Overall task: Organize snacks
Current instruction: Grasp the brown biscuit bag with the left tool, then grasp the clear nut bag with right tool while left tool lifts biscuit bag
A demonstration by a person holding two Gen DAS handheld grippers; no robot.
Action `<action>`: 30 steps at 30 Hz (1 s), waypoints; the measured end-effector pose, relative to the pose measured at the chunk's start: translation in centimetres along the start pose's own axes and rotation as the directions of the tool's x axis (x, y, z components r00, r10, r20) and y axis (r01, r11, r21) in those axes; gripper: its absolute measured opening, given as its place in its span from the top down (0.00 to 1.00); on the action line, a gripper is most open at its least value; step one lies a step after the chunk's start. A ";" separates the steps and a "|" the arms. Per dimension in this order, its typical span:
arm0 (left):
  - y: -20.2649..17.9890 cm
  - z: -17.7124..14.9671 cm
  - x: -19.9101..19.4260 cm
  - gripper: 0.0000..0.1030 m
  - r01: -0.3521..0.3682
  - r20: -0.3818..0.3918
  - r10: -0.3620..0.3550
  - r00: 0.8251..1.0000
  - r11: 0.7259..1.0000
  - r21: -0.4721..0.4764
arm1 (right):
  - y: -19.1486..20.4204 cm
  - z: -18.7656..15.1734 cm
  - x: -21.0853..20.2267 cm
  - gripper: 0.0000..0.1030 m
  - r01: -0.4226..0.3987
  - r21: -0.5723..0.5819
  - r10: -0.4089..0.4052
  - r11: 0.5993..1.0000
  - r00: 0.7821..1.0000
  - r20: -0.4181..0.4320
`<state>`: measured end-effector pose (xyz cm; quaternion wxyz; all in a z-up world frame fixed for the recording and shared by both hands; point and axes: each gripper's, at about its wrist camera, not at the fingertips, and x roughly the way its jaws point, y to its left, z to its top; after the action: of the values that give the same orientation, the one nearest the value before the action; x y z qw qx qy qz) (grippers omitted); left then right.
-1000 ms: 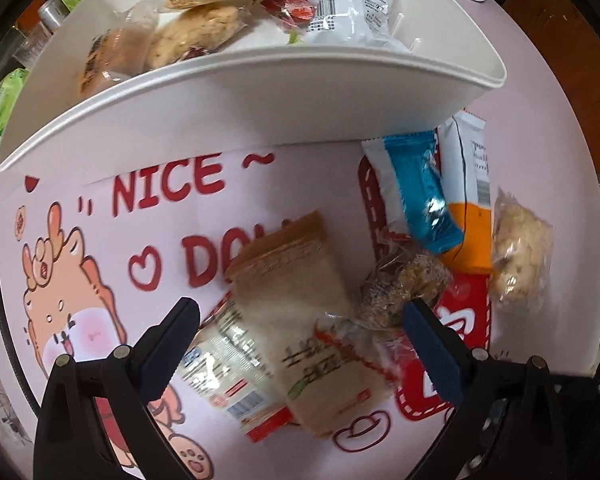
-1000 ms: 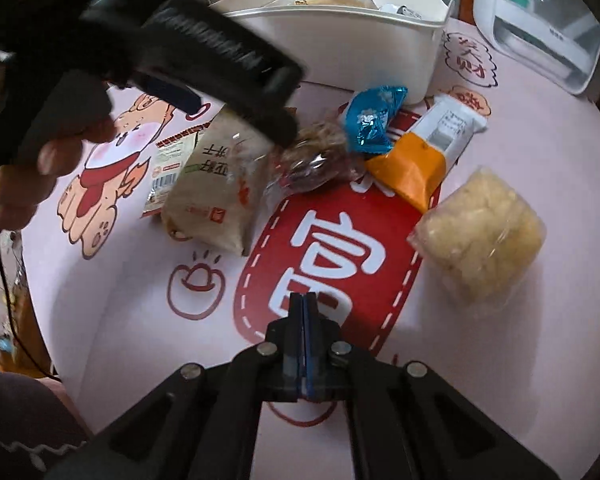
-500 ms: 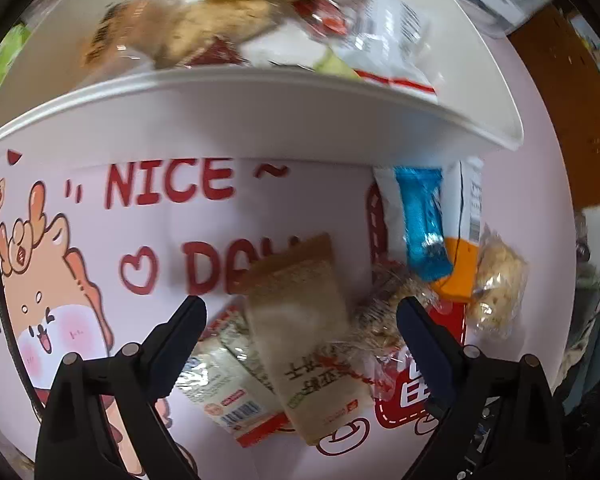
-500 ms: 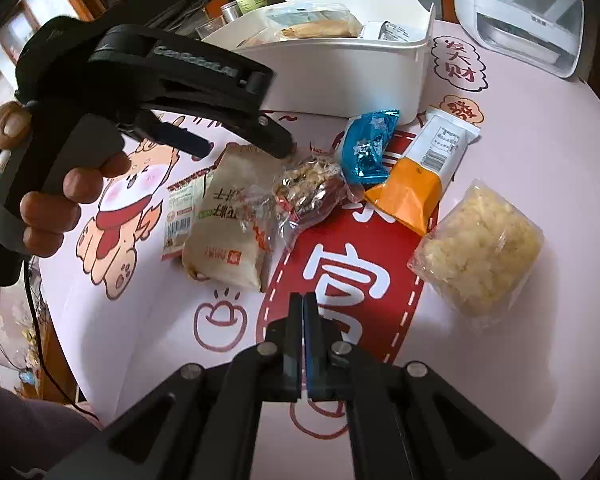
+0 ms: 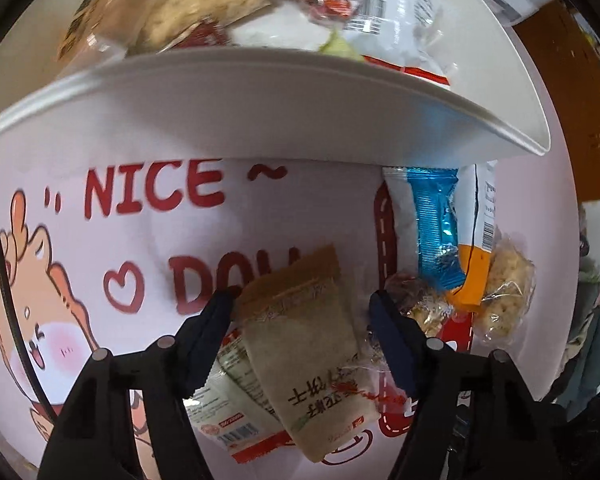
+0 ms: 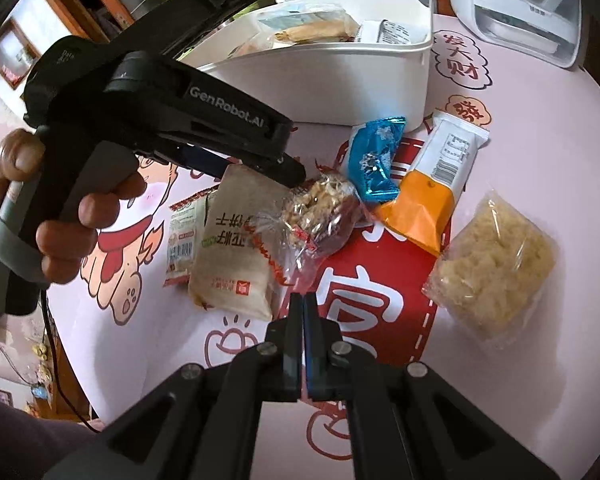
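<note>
Between the closing jaws of the left hand-held gripper (image 5: 302,304): lying flat on the pink printed surface (image 5: 100,240), the tan biscuit packet (image 5: 308,344), its sealed top edge pointing toward the white bin (image 5: 260,120). Closing now, pads flanking the packet's upper end, the left pad at or very near its corner, the right one a little apart from its edge; not yet pinching it, judging by the gap.

Doing it well, by the look of things: centring the pads across the packet's width before squeezing, catching the packet alone and not the small red-and-white sachet (image 5: 224,412) tucked partly beneath it, nor the clear-wrapped nut cake (image 6: 320,208) just beside it and touching its wrapper. Pinching firmly but not crushing, since soft film over biscuits is likely slipping or crumpling. Then lifting straight up before carrying over the bin's near wall.

Further out: waiting near the bin, the blue foil snack (image 6: 374,160), the orange-and-white packet (image 6: 428,196) and the clear bag of pale puffed pieces (image 6: 496,260). Hovering above the surface, pressed fully together and holding nothing, the right hand-held gripper (image 6: 303,320).

Hard to make out: the bin's contents, blurring and cut off at the top of the left wrist view; the sachet's far half, hiding under the packet and behind the left finger; the pads' contact with the surface, hiding behind the left hand-held gripper's body in the right wrist view.
</note>
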<state>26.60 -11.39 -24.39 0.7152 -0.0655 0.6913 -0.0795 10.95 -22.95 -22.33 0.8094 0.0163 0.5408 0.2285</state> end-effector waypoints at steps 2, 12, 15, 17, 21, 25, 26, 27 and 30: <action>-0.9 0.3 0.2 0.33 0.000 -0.007 0.000 1.000 1.000 0.026 | -0.3 0.2 0.0 0.99 -0.004 0.022 0.004 1.000 1.000 0.000; -4.7 -0.8 0.4 0.62 0.032 -0.016 -0.031 0.999 0.994 0.105 | -2.4 1.0 0.1 0.99 -0.056 0.167 0.056 0.984 0.998 0.002; -4.1 -0.8 0.0 0.77 0.142 -0.034 -0.141 0.989 0.988 0.060 | -2.7 1.1 0.3 0.94 -0.067 0.199 0.068 0.978 0.998 0.000; -3.8 -0.9 -0.4 0.80 0.163 -0.027 -0.162 0.986 0.985 0.057 | -2.7 1.0 0.4 0.86 -0.075 0.213 0.076 0.974 0.997 -0.001; -2.9 -1.8 -1.1 0.84 0.177 -0.013 -0.176 0.984 0.982 0.071 | -2.3 0.9 0.3 0.64 -0.073 0.218 0.073 0.973 0.997 0.006; -2.3 -2.4 -1.6 0.85 0.189 -0.015 -0.188 0.982 0.979 0.073 | -2.3 0.6 0.1 0.63 -0.065 0.236 0.064 0.970 0.998 0.010; -1.4 -2.7 -2.1 0.85 0.193 -0.015 -0.193 0.981 0.979 0.072 | -2.4 0.6 0.1 0.63 -0.067 0.250 0.066 0.966 0.998 0.014; -1.4 -2.9 -2.5 0.86 0.193 -0.012 -0.193 0.981 0.979 0.068 | -2.6 0.5 0.0 0.63 -0.070 0.266 0.068 0.961 0.998 0.017; -0.3 -3.2 -1.8 0.87 0.184 0.002 -0.184 0.983 0.981 0.070 | -3.2 0.4 -0.1 0.63 -0.073 0.312 0.069 0.947 0.997 0.025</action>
<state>23.32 -11.24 -22.72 0.7095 -0.1046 0.6762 -0.1688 12.44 -25.79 -22.94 0.7916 0.1654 0.5636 0.1685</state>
